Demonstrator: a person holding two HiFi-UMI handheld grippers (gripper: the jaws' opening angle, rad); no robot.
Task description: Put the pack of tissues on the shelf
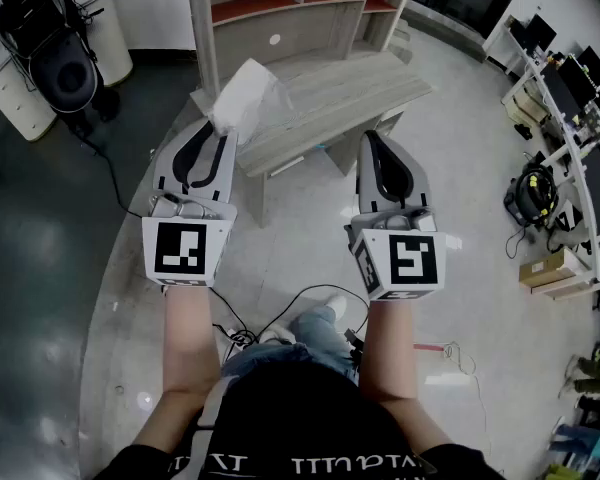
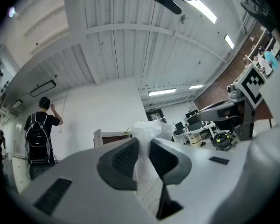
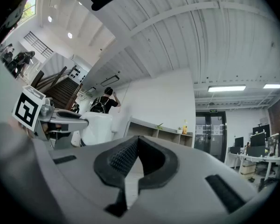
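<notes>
The left tool (image 1: 220, 133) is clamped on a fold of the pack of tissues (image 1: 248, 88). The pack is held in the air at the tool's tips, over the near end of the low wooden worktop (image 1: 360, 93). The shelf (image 1: 280, 8) stands beyond that worktop, well apart from the pack. The right tool (image 1: 372, 140) is closed with nothing in it. The pick-up looks done. What is left is to carry the pack across to the shelf, set it down and let go.
</notes>
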